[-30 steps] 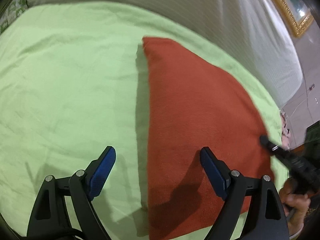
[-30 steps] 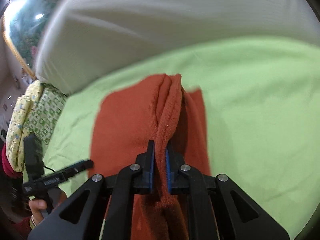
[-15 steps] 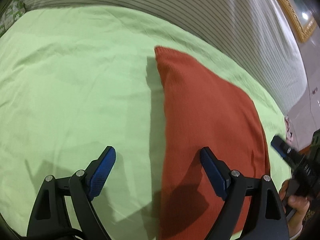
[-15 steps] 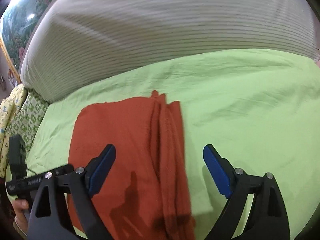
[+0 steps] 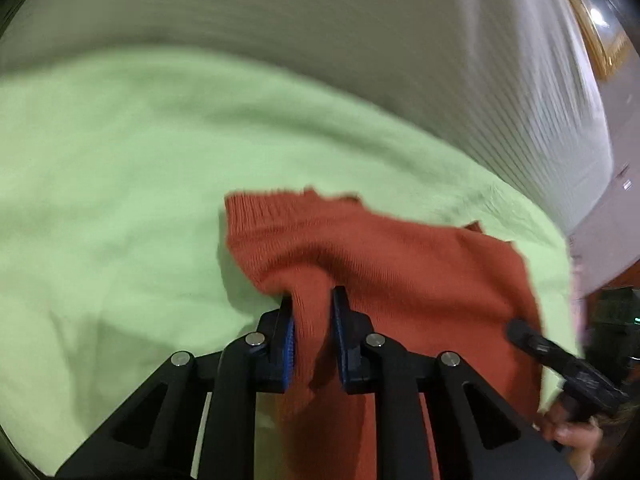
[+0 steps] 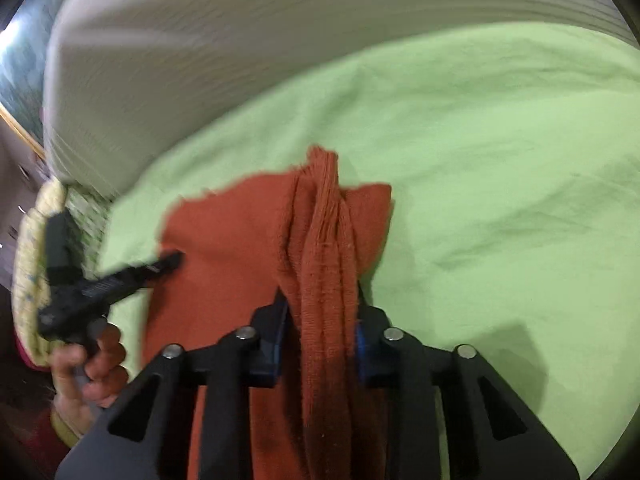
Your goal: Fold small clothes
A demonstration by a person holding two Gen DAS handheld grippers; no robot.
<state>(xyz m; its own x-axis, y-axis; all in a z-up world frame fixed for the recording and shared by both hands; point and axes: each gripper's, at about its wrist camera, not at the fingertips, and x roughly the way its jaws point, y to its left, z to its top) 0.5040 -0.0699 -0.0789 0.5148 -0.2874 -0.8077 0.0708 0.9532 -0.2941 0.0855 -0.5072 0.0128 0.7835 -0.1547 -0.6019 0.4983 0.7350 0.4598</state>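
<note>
A rust-red knitted garment (image 5: pixel 400 272) lies on a light green sheet (image 5: pixel 100 200). My left gripper (image 5: pixel 312 308) is shut on a bunched near edge of the garment and lifts it a little. In the right wrist view the same garment (image 6: pixel 232 248) shows, and my right gripper (image 6: pixel 322 304) is shut on a thick bundle of its folded layers. The right gripper shows at the right of the left wrist view (image 5: pixel 560 356), and the left gripper at the left of the right wrist view (image 6: pixel 116 276). Both views are motion-blurred.
A white ribbed blanket or pillow (image 5: pixel 360 40) rises behind the green sheet (image 6: pixel 500 160). A yellow-green patterned cloth (image 6: pixel 36 240) lies at the far left of the right wrist view. A gilt picture frame (image 5: pixel 600 28) hangs at the upper right.
Both grippers were open over the flat garment half a second ago. Both have now closed on its near edge and gathered the cloth up into bunches.
</note>
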